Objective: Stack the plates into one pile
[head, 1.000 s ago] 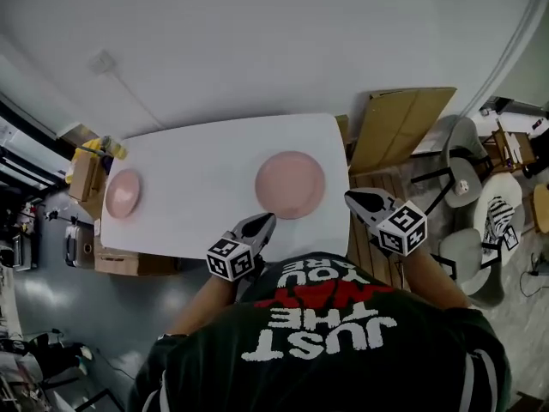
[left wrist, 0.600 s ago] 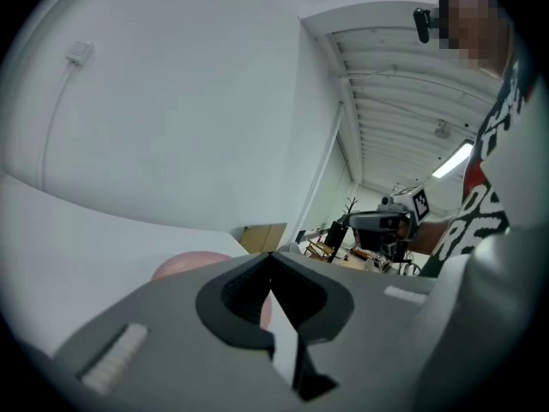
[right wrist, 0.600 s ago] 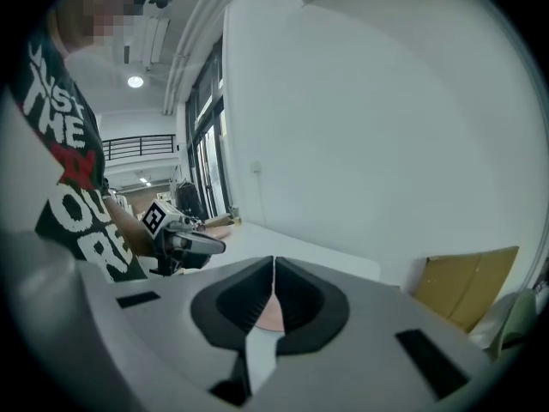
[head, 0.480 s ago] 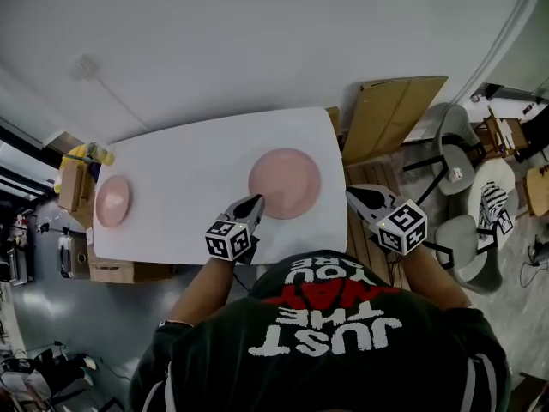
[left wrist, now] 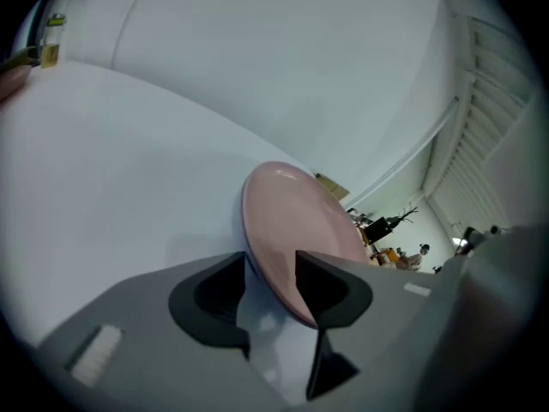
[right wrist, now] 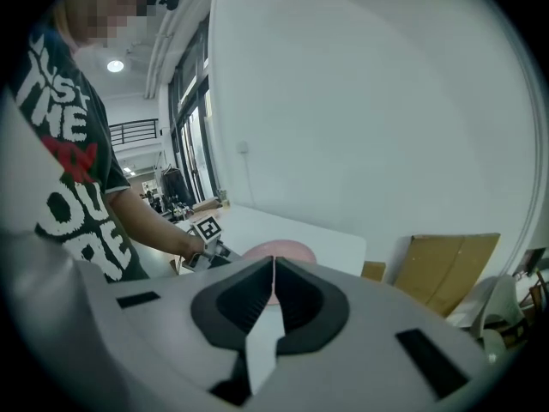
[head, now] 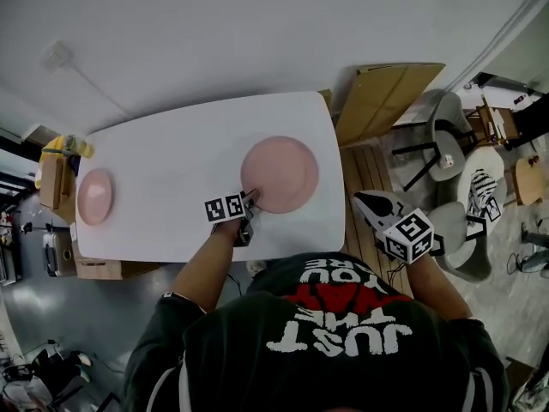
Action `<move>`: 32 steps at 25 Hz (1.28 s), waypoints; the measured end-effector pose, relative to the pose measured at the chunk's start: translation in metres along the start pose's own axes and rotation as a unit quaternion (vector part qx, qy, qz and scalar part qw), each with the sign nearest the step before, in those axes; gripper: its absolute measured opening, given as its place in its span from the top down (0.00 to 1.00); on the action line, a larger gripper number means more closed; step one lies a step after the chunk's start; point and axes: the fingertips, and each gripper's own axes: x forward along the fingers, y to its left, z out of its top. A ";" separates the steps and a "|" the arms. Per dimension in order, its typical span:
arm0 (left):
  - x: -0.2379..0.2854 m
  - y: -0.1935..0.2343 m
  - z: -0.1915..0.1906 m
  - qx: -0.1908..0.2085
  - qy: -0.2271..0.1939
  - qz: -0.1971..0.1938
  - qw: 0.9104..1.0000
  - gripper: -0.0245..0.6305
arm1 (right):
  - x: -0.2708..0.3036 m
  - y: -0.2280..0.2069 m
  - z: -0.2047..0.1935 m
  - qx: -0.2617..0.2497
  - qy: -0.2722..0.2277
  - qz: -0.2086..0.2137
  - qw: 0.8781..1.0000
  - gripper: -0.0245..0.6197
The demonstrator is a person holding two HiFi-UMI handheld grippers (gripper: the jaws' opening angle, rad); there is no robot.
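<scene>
A large pink plate (head: 280, 175) lies on the white table (head: 189, 161) near its right end. A small pink plate (head: 94, 196) sits at the far left end. My left gripper (head: 250, 200) is down at the large plate's near left rim. Its jaws have just been opening, and in the left gripper view the plate (left wrist: 300, 230) has its rim between the open left gripper (left wrist: 270, 269) without the pads pressing it. My right gripper (head: 374, 206) hangs off the table's right side. It is shut and empty (right wrist: 273, 273), looking toward the large plate (right wrist: 279, 249).
A flat cardboard sheet (head: 386, 101) leans beyond the table's right end over a wooden pallet (head: 364, 174). Grey chairs (head: 450, 136) stand further right. A yellow object (head: 67, 147) and a brown box (head: 50, 181) sit at the table's left end.
My left gripper has dropped forward onto the large plate's rim, rolled, and its jaws now stand apart. The right gripper has sunk slightly and stays shut.
</scene>
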 end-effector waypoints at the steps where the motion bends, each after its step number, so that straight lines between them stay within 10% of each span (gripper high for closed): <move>1: 0.006 0.004 -0.004 -0.009 0.013 0.011 1.000 0.68 | -0.002 -0.002 -0.004 0.003 0.005 -0.004 1.000 0.95; 7: 0.013 0.010 -0.003 -0.160 -0.012 -0.002 0.987 0.89 | -0.008 -0.010 -0.015 0.013 0.026 -0.014 0.999 0.95; 19: -0.126 0.128 0.059 -0.267 -0.162 0.018 0.950 0.88 | 0.126 0.053 0.078 -0.077 0.013 0.094 0.992 0.95; 23: -0.229 0.228 0.076 -0.322 -0.249 0.071 0.911 0.88 | 0.191 0.115 0.115 -0.107 0.008 0.142 0.984 0.95; 32: -0.419 0.445 0.069 -0.429 -0.391 0.186 0.793 0.88 | 0.285 0.219 0.152 -0.154 0.034 0.197 0.968 0.95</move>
